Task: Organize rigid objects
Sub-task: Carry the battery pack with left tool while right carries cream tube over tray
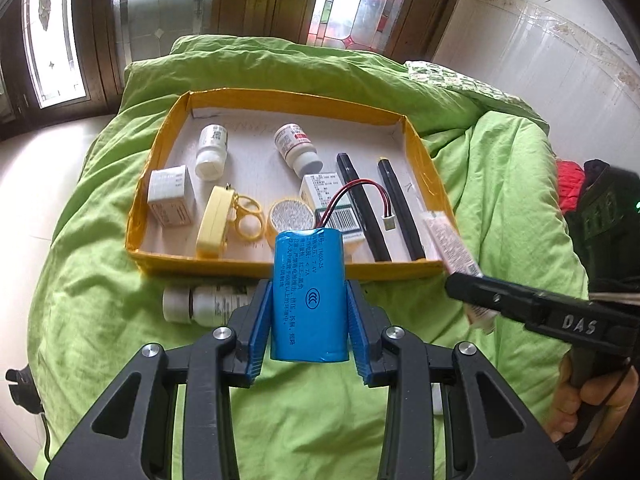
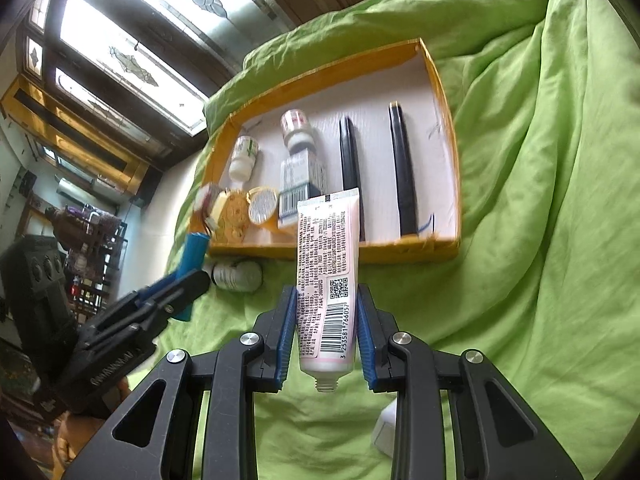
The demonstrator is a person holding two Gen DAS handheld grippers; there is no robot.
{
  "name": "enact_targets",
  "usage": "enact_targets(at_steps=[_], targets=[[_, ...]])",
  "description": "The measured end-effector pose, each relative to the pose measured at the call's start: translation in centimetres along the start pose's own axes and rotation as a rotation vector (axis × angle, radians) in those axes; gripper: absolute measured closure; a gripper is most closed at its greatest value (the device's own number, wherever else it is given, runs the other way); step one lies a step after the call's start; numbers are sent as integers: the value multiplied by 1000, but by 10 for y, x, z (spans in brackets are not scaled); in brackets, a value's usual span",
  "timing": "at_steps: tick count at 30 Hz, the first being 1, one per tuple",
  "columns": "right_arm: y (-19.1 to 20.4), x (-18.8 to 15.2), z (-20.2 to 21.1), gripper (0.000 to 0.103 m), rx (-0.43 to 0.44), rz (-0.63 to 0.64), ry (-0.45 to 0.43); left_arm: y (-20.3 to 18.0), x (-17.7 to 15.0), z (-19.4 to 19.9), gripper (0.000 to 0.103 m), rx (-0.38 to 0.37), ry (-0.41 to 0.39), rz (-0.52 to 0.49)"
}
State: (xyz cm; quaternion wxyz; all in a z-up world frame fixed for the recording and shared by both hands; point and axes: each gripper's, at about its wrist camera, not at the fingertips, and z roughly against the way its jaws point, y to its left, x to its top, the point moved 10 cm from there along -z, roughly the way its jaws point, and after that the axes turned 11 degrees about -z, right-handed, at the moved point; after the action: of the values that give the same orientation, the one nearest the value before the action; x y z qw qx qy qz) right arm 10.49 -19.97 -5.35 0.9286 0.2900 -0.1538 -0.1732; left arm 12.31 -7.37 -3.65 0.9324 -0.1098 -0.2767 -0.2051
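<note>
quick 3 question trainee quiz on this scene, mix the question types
1. Multiple choice: what is the left tool shut on? A) white bottle B) blue battery pack C) black pen
2. True or false: the tube in the right tool has its cap on.
3. Short answer: which item lies on the green bedding just outside the near wall of the yellow tray?

Key
1. B, the blue battery pack, with red and black wires.
2. False: its bare threaded neck shows.
3. A white bottle, lying on its side.
</note>
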Motion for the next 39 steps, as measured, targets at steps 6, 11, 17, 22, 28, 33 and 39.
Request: enact_targets(at_steps=[6, 11, 17, 22, 28, 33, 39], targets=[[9, 22, 1, 77, -4, -4, -40, 5, 15, -3, 70, 3, -12, -1], [5, 45, -3, 77, -19, -23, -63, 17, 31, -8, 70, 6, -26, 16], [-5, 64, -8, 77, -28, -56, -72, 29, 51, -21, 70, 19, -29, 24], [-5, 72, -11, 77, -30, -59, -70, 38, 61, -38, 70, 29, -19, 33], [-6, 82, -18, 77, -39, -54, -66, 46, 66, -60, 70, 47, 8, 34], [-8, 94, -25, 77, -53, -60, -65, 59, 73, -73, 70, 61, 16, 52], [-13, 106, -33, 77, -71, -65, -66, 71, 82, -87, 70, 78, 23, 56]])
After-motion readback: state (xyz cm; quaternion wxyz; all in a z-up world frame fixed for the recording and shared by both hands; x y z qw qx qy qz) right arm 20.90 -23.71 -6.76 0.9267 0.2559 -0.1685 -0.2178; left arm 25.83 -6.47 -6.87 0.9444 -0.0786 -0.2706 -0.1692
